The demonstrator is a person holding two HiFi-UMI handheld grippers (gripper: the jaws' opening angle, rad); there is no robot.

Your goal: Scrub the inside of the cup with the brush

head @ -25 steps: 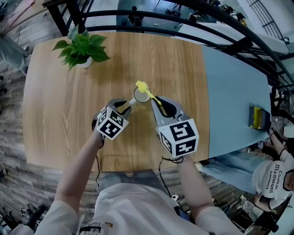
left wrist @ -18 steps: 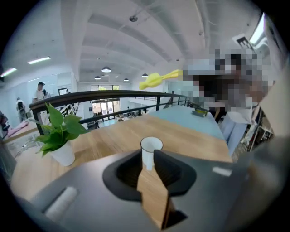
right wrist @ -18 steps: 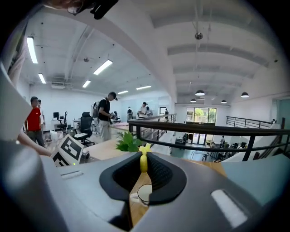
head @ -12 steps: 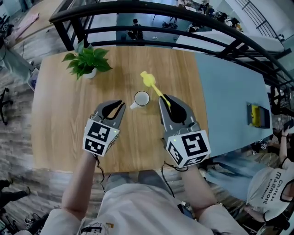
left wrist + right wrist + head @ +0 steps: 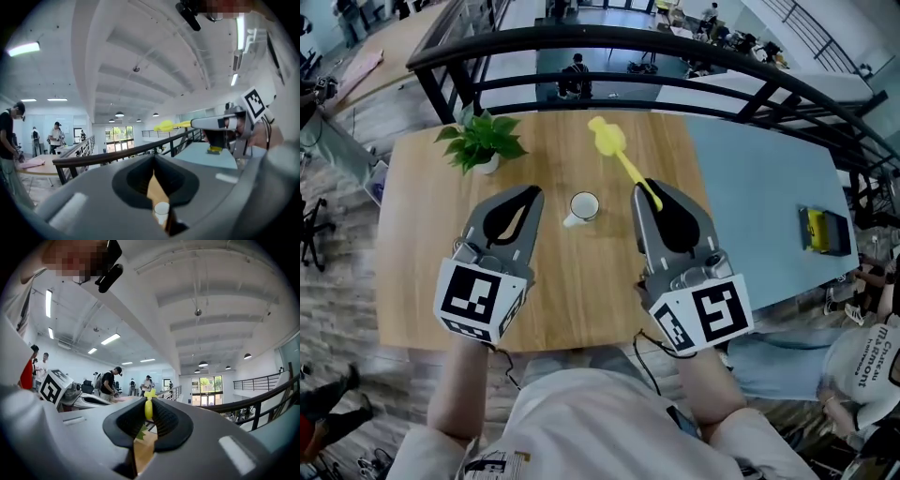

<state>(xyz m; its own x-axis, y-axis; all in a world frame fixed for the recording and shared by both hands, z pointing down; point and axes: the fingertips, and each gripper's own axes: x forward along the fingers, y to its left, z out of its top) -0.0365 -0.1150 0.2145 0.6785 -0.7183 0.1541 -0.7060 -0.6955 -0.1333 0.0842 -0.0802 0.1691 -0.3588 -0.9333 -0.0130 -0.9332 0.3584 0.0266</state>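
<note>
Change since a second ago: both grippers have come up off the table and now show larger and lower in the head view. The left gripper has let go of the cup's handle. Its jaws have just been closing and now stand together with nothing between them. The right gripper has carried the brush out of the cup. The bristle head, earlier at the cup's mouth, now sits upper centre of the frame.

Wooden table: fills the middle of the head view; rounded corners.

Pale blue table: just beside the wooden one, right side of frame.

Railing: dark, arcs across the top.

Left gripper: left of centre, clenched and empty, its tip left of the cup and apart from it. In the left gripper view the cup shows low down through the slit between the closed jaws.

Right gripper: right of centre, clamped on the brush handle, which runs up and left from the jaws to the head. The right gripper view agrees: the yellow handle is pinched between the jaws.

Potted plant: upper left of the wooden table, upright in a white pot.

Brush: all yellow, held clear of the cup.

Cup: white, upright on the wooden table between the two gripper tips, touching neither; handle toward lower left.

Yellow and black object: on the blue table, far right; too small to identify.
</note>
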